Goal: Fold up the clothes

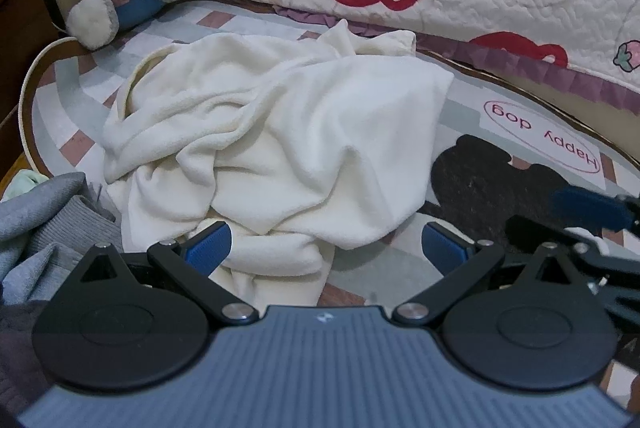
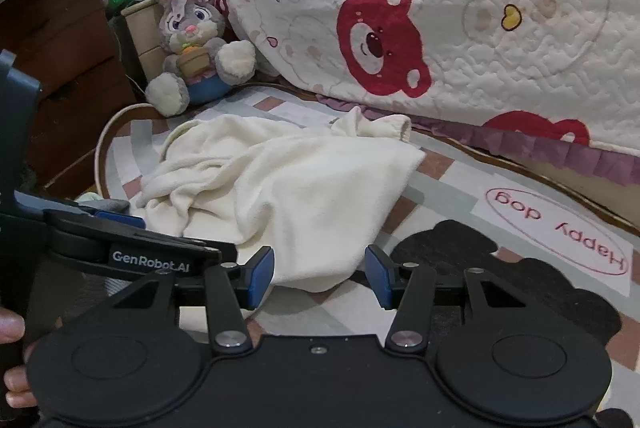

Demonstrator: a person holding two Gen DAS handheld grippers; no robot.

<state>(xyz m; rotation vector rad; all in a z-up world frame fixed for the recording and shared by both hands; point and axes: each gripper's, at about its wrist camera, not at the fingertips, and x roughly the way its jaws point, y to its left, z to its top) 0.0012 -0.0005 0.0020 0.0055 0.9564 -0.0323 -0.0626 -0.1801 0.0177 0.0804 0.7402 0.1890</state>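
Left gripper (image 1: 326, 248) and right gripper (image 2: 320, 278), both spread apart and empty, sit just short of the crumpled cream garment (image 1: 280, 132) ahead.

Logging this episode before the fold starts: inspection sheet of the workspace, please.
Surface: patterned mat with "Happy dog" label.
Job's things: cream garment crumpled on mat, unfolded.
Clutter: grey clothes at left edge; plush rabbit at mat's far corner.
Grippers: left gripper open over garment's near edge; right gripper open, nothing held.
Cables: white cord along mat's left rim.
Surroundings: bear-print quilt behind mat; wooden furniture left.
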